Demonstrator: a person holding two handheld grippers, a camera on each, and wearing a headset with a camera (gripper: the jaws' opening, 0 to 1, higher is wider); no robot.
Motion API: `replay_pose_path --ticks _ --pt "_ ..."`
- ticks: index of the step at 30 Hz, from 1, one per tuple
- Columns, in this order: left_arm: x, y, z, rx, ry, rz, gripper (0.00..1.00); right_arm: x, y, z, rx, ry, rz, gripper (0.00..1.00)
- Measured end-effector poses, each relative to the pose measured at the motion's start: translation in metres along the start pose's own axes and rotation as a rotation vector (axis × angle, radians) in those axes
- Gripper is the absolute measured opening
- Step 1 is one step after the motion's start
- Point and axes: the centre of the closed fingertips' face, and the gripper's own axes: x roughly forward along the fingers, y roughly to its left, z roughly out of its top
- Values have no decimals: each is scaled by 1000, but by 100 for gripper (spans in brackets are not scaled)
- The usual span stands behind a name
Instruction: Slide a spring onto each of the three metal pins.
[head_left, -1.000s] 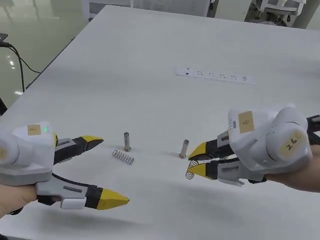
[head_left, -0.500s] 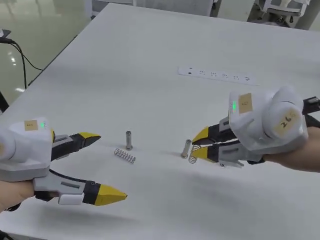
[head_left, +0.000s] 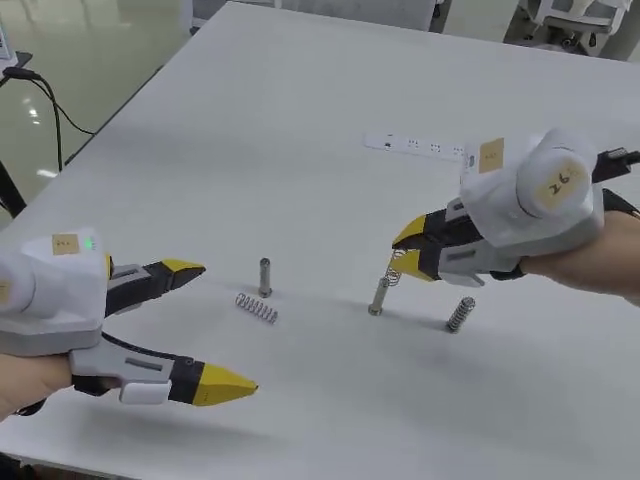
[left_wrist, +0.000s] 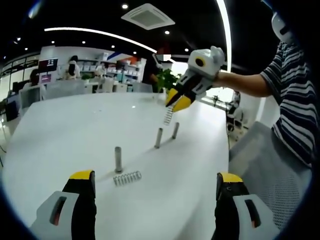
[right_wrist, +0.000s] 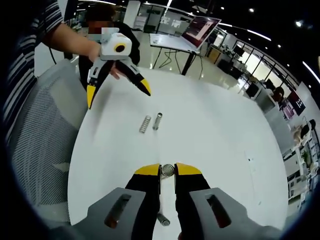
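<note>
One small coiled steel spring (head_left: 395, 269) clamped in yellow-tipped right gripper (head_left: 405, 256), centre right, just above middle grey metal pin (head_left: 378, 297); yellow-tipped left gripper (head_left: 220, 326), lower left, jaws wide apart.

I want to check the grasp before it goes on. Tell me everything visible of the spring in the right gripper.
The spring is a small coil of silvery wire, seemingly metal. The right gripper pinches its upper end between yellow tips, and it hangs downward, slightly tilted. Its lower end sits near the top of the middle pin; whether they touch is unclear.
</note>
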Motion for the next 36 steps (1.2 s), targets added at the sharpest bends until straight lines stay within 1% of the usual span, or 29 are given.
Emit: replay_pose_path --ticks 6,11,19,27,36 --pt "-1 2 2 2 -3 6 98 7 -4 -8 32 17 -1 7" --pt "-4 3 1 -1 0 11 98 9 -5 -6 53 8 1 7" --pt "-5 3 0 -5 2 15 98 17 -2 -9 52 18 14 7" --pt "-6 5 1 -5 5 16 97 29 2 -19 53 47 30 7" --pt "-7 7 -2 -11 9 17 97 49 7 -37 73 89 50 7"
